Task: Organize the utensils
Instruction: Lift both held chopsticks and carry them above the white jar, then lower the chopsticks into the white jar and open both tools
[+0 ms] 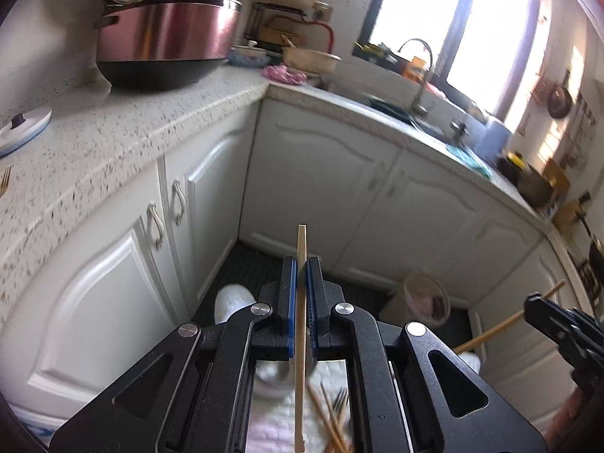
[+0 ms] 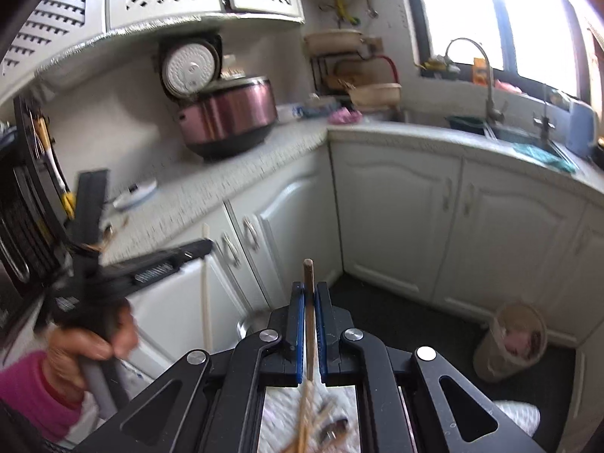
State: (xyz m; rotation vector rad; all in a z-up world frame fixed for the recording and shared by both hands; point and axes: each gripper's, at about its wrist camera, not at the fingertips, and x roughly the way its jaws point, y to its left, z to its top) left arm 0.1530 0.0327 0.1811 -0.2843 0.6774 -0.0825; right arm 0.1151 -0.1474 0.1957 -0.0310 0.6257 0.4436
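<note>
My left gripper is shut on a pale wooden chopstick that stands upright between its blue pads, held out over the floor in front of the corner cabinets. My right gripper is shut on a darker brown chopstick, also upright. In the left wrist view the right gripper shows at the right edge with its chopstick slanting. In the right wrist view a hand holds the left gripper with its pale chopstick. Below both lies a white quilted cloth with several chopsticks and forks.
A speckled counter wraps the corner, bearing an open purple rice cooker, a small lid and a fork. A sink with faucet lies right. A black utensil rack hangs left. A waste bin stands on the dark floor.
</note>
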